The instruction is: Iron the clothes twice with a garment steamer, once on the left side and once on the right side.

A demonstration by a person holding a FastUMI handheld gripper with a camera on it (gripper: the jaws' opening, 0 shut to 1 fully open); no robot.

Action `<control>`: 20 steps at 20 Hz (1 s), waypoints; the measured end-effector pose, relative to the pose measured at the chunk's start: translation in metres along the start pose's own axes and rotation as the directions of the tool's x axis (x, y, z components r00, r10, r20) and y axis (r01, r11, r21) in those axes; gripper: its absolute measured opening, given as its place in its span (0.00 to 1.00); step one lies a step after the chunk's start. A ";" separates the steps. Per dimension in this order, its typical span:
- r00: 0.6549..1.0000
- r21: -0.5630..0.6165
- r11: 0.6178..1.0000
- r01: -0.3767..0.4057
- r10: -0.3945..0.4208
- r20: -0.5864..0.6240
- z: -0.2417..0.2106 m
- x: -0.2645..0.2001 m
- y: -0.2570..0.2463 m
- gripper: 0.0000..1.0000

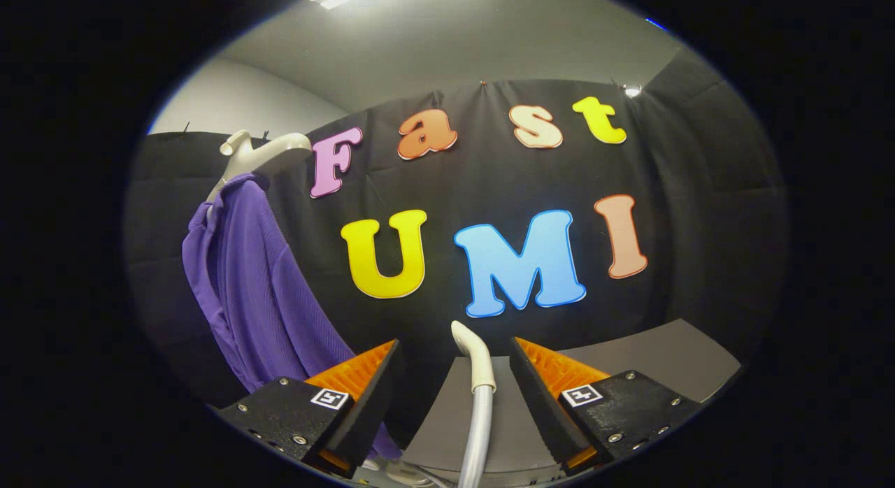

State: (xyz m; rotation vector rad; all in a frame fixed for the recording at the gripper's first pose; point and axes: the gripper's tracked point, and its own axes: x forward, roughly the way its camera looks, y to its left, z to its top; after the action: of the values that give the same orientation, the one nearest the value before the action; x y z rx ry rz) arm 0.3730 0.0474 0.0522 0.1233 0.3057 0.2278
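Gripper [454,355] fingers spread wide, holding nothing. Steamer wand [474,376] standing upright in the gap between them, slightly ahead, hose [477,439] running down below; no contact with either finger as far as can be told. Grey table [657,355] beneath and beyond. Further back, off past the left finger: purple garment [259,292] hanging on a pale hanger [259,152] against the black booth wall, well apart from the wand. Judging by that: task barely begun. Wand not yet gripped, neither left nor right pass on the garment made. Left to do: close on wand, lift, carry over, steam both sides.
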 end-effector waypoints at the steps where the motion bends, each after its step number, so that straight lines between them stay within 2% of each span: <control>1: 1.000 0.017 1.000 -0.003 0.004 -0.025 0.000 0.017 -0.004 0.94; 4: 0.990 0.077 0.997 -0.028 0.038 -0.132 -0.015 0.068 -0.006 0.93; 7: 0.964 0.130 0.991 -0.038 0.071 -0.255 -0.038 0.109 -0.010 0.93; 13: 0.890 0.202 0.979 -0.001 0.093 -0.447 -0.088 0.149 -0.019 0.93; 15: 0.868 0.206 0.978 0.038 0.070 -0.492 -0.102 0.162 -0.031 0.93; 20: 0.799 0.299 0.952 0.069 0.127 -0.588 -0.133 0.172 -0.033 0.95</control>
State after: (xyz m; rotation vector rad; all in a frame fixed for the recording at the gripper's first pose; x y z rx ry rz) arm 0.4983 0.0682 -0.1277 0.3684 0.9853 0.2454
